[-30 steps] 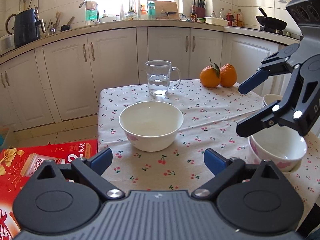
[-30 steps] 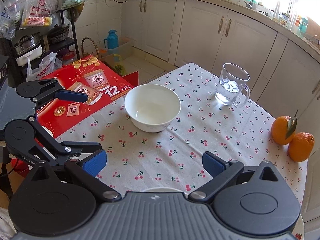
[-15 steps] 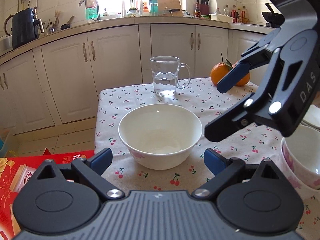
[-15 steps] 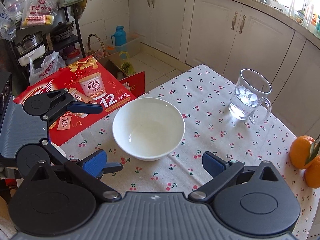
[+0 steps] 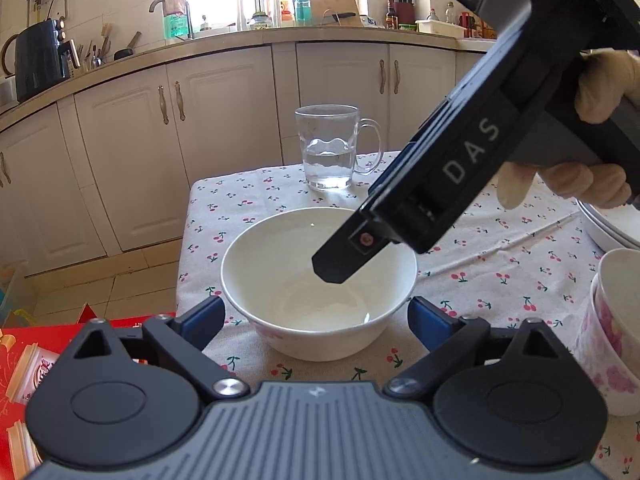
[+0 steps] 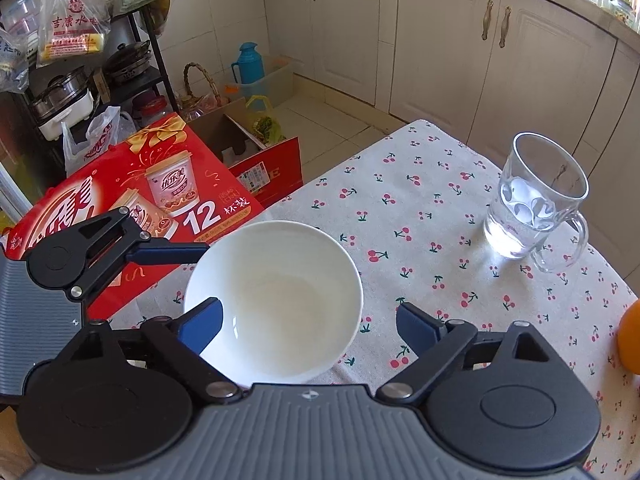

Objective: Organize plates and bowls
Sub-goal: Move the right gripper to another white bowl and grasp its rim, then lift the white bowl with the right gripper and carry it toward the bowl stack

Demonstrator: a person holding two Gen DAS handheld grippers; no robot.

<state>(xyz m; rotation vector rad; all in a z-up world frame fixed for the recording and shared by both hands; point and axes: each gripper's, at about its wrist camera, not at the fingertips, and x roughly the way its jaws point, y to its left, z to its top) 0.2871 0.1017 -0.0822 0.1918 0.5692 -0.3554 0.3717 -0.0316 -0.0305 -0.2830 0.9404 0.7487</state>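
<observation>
I have the plain white ceramic bowl (image 6: 276,300) low and centre in the right wrist view, standing upright on the cherry-print cloth of the surface (image 6: 420,216), near its left corner. My right tool (image 6: 308,328) sits over the bowl's near rim: one blue pad (image 6: 202,330) shows against the inside of the bowl at lower left of the frame, the other (image 6: 416,330) outside the wall at lower right. So the near-right rim lies between the jaws, which are closing but not yet pressing on it; nothing is held.

In the left wrist view the same bowl (image 5: 320,288) fills the lower centre, and my left tool (image 5: 316,320) stands wide, its pads flanking the bowl's near side without touching, empty. The right tool's finger (image 5: 344,260) dips into the bowl from the upper right there.

I judge the right tool the nearer to a grip; the rim wall runs across its jaws, which suits a pinch. The stacked pink-flowered bowls (image 5: 616,320) wait at the right edge.
</observation>
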